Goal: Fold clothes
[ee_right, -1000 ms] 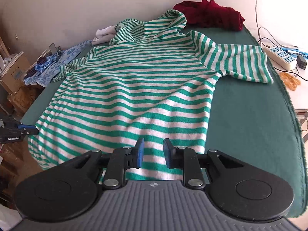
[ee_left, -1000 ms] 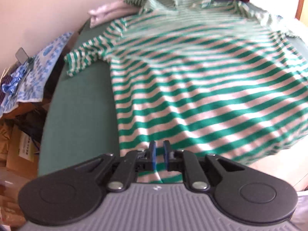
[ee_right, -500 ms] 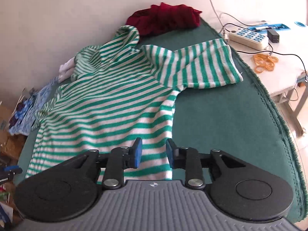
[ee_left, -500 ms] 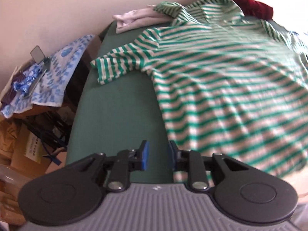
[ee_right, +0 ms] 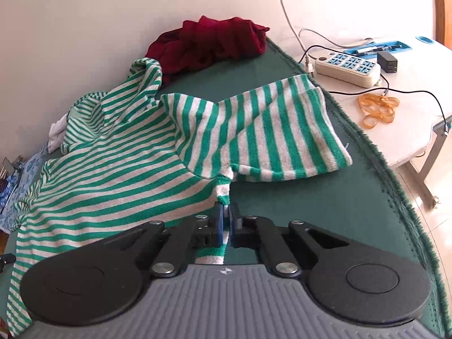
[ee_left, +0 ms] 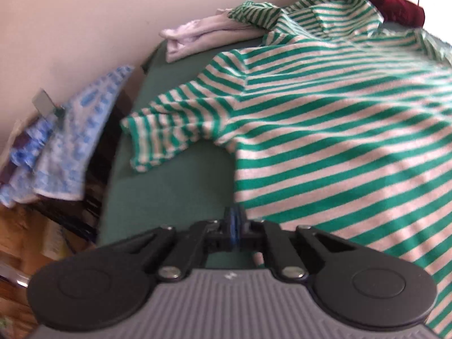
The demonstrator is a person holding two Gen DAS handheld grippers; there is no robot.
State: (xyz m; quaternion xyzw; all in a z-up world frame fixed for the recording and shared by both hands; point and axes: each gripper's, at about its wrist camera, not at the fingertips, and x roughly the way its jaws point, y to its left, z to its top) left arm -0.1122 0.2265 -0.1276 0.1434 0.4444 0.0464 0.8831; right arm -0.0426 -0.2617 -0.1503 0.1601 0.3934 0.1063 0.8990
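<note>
A green-and-white striped shirt (ee_left: 325, 141) lies spread on the green-covered table (ee_left: 169, 197). In the left wrist view its short sleeve (ee_left: 169, 132) points left. My left gripper (ee_left: 234, 221) is shut, its blue pads meeting right on the shirt's side edge below that sleeve. In the right wrist view the shirt (ee_right: 127, 175) runs off to the left and its other sleeve (ee_right: 282, 132) lies flat to the right. My right gripper (ee_right: 225, 217) is shut on the side edge just under the armpit, with striped cloth pinched between the pads and hanging below them.
A dark red garment (ee_right: 209, 42) is heaped at the far end by the wall, and a white garment (ee_left: 197, 32) lies at the far left corner. A blue patterned cloth (ee_left: 79, 141) hangs off to the left. Right of the table (ee_right: 310, 212) a white desk holds a power strip (ee_right: 347, 67) and rubber bands (ee_right: 378, 107).
Both grippers moved from the hem up along the shirt's sides toward the sleeves. Both opened a little on the way, then shut at the side edges.
</note>
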